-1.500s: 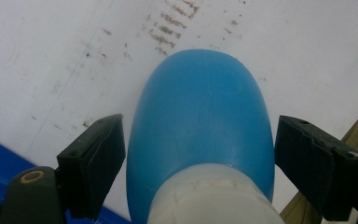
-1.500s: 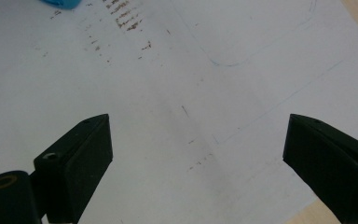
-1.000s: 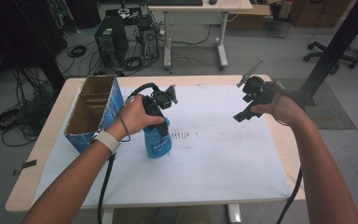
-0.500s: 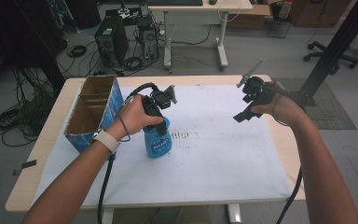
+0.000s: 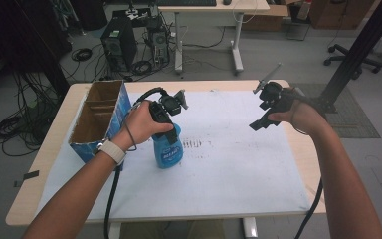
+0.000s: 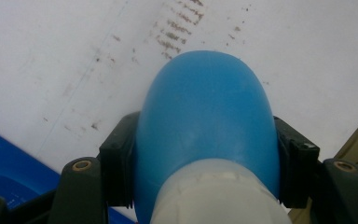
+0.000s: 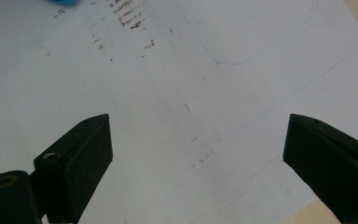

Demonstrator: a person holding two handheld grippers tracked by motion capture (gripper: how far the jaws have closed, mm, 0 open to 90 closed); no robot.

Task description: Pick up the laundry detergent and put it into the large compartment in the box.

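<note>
Standing upright on mat: blue bottle (image 5: 168, 149), white neck, label.

Only real difference from a second ago: the left gripper (image 5: 171, 133) has just been closing, and its jaws now sit pressed against both sides of the blue bottle (image 5: 168, 149), up near its white neck as the left gripper view shows it. The bottle stands upright on the white mat (image 5: 229, 164), toward the desk's left edge, next to the open cardboard box (image 5: 97, 119).
</note>
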